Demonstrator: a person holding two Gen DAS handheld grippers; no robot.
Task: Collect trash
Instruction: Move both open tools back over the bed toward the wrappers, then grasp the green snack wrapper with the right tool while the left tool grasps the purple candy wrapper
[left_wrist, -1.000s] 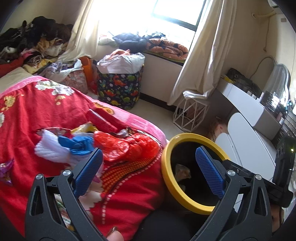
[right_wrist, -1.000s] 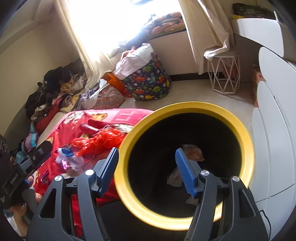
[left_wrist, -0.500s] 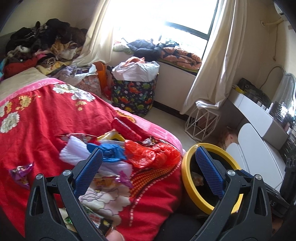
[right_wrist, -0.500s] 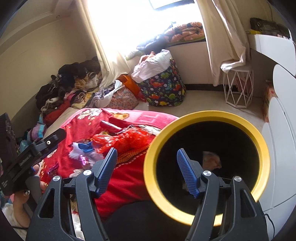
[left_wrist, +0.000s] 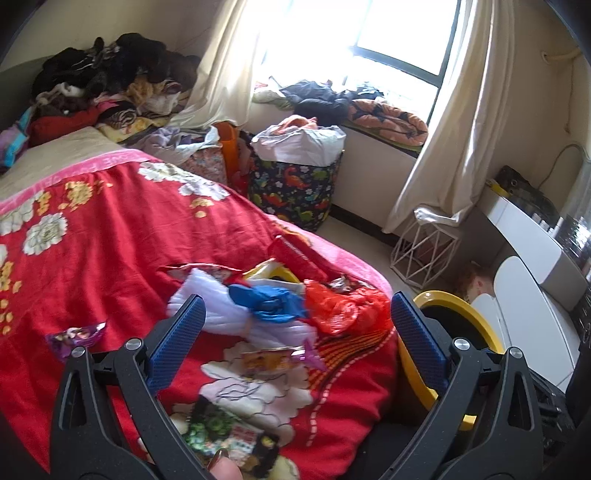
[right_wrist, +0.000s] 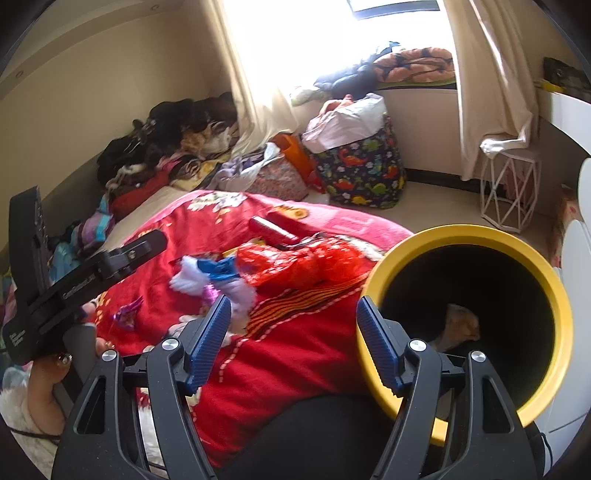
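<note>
Two tongs (left_wrist: 297, 323) (right_wrist: 293, 325) wide and empty, crumpled red, blue, white trash (left_wrist: 273, 302) heaped beside yellow-rimmed bin (right_wrist: 554, 291)

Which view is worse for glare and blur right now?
Right wrist: the window is fully blown out, and the white and blue trash on the bed is smeared. Left wrist: the window glares too, but the trash pile reads sharper. Both bend straight lines at the edges.

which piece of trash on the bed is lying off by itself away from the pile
The purple wrapper, alone on the red blanket left of the left gripper; the rest is bunched together.
</note>
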